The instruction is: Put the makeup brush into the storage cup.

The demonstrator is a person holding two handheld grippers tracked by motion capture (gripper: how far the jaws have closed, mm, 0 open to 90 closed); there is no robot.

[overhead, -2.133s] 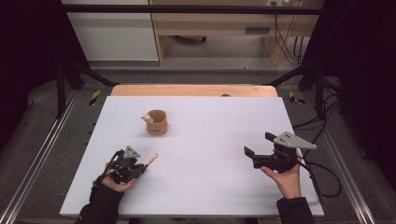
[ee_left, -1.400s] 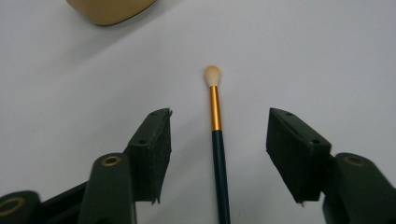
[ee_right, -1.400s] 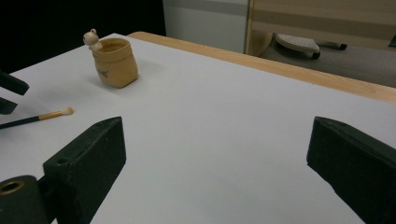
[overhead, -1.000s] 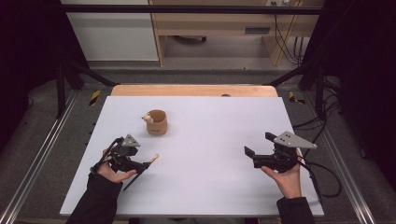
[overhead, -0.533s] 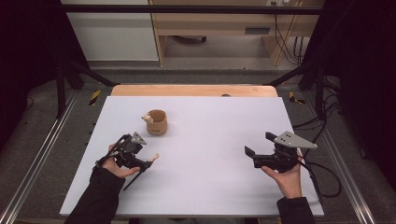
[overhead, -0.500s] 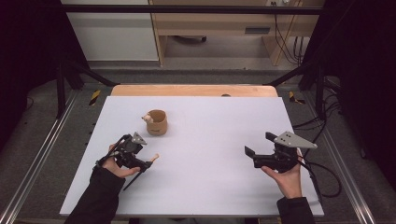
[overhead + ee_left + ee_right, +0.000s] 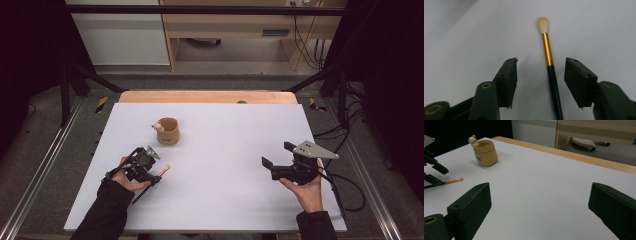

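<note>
- Your left gripper point(image 7: 150, 170) sits low at the near left of the white table point(image 7: 225, 130), and its jaws stand spread with nothing between the pads yet.
- The thing to take is the slim brush with a dark handle, gold ferrule and pale bristle tip point(image 7: 549, 57). It lies flat on the table between those spread jaws, with the handle nearer your right-hand pad in the left gripper view and the tip pointing away from you.
- Before you squeeze, I would shift the gripper a little so the handle sits midway between the pads. Otherwise one pad is likely to meet it first and roll it sideways.
- Close on the dark handle just behind the ferrule, not on the gold part, which looks slick, and keep the pads low enough to catch so thin a shaft.
- The small tan pot with a little pale figure on its rim point(image 7: 167, 131) stands upright farther back, well apart from the brush; it seems the likely place for the brush.
- Your right gripper point(image 7: 272, 167) is held above the near right of the table, jaws wide apart and empty. Leave it there.
</note>
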